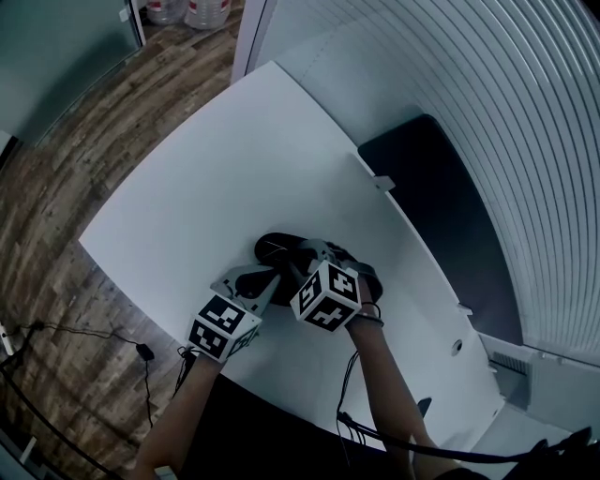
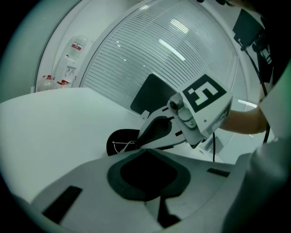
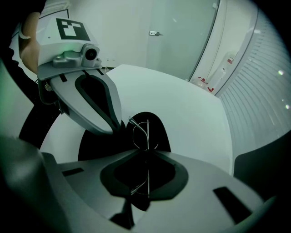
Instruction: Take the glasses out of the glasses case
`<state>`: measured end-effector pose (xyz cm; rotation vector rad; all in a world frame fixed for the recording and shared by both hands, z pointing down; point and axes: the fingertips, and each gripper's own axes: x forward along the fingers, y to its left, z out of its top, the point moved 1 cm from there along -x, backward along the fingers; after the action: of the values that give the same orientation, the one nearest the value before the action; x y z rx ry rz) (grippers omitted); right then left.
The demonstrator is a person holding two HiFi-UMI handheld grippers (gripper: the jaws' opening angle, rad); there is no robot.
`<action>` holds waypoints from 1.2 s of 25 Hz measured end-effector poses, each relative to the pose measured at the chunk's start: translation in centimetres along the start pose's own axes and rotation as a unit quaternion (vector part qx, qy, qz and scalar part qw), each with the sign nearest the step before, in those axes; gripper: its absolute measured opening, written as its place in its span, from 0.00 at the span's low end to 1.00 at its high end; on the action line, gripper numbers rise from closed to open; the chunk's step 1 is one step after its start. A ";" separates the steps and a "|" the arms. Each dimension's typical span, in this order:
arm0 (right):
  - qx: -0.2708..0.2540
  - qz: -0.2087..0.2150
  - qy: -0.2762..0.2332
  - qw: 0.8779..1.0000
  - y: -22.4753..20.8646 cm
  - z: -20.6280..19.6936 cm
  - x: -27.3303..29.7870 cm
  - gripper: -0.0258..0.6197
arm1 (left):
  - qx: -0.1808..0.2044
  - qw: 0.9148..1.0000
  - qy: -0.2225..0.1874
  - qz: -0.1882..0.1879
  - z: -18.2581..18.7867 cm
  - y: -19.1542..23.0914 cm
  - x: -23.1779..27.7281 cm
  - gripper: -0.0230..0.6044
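Glasses (image 3: pixel 146 132) lie 12-to-6 through the right gripper (image 3: pixel 146 153), its jaws pinching their wire frame. At 9 o'clock, the left gripper (image 2: pixel 145 151) jaws clamp the glasses case (image 2: pixel 116 136).

The white table (image 1: pixel 187 216) lies under both grippers and runs well ahead of the left gripper (image 1: pixel 270 277). A wood-pattern floor (image 1: pixel 56 187) lies out to that gripper's left, with dark cables (image 1: pixel 143 352) on it low beside it. A dark flat panel (image 1: pixel 441 206) sits to the right of the right gripper (image 1: pixel 314 253), off the table edge and against a ribbed white wall (image 1: pixel 506 112). Clear bottles (image 1: pixel 202 11) stand far ahead of the left gripper, on the floor.
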<state>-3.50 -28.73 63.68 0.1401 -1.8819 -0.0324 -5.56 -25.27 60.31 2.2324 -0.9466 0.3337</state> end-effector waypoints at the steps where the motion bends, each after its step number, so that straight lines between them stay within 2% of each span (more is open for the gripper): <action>1: 0.003 -0.001 -0.001 1.000 0.0 0.0 0.0 0.11 | 0.001 1.000 0.001 -0.001 0.0 -0.1 0.0 0.05; 12: 0.016 -0.009 -0.013 1.000 0.0 0.4 -1.1 0.10 | 0.012 1.000 0.008 -0.006 0.0 -1.2 -0.4 0.05; 30: 0.052 -0.034 -0.047 0.997 0.6 1.6 -4.5 0.10 | 0.030 0.999 -0.006 -0.010 2.0 -2.2 -1.9 0.05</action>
<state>-3.68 -27.70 59.03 0.2777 -1.9738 0.0117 -5.39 -24.51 56.87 2.2998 -0.9307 0.3440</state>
